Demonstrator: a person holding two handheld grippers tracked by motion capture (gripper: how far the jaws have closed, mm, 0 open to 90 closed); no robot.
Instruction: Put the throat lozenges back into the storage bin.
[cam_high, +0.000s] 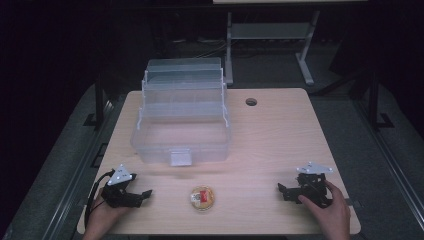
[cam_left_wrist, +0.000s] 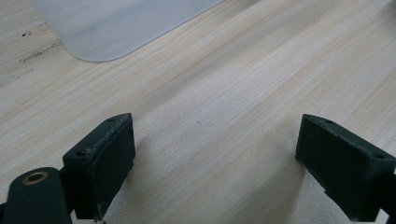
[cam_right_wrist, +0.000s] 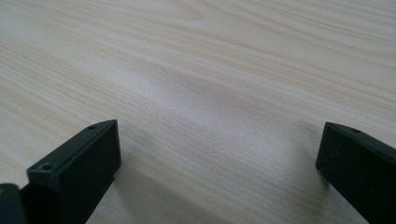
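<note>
Between both hand-held grippers (cam_high: 145, 193) (cam_high: 281, 189) (jaws wide, empty) lies the round container (cam_high: 202, 197).

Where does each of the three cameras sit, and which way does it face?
High view: above the person's side, looking forward and down on the table, clear box, both hands and grippers.
Left gripper view: rides the left gripper, jaws apart, facing the box's corner.
Right gripper view: rides the right gripper, jaws apart over bare wood.
Shared: the wooden tabletop.
</note>
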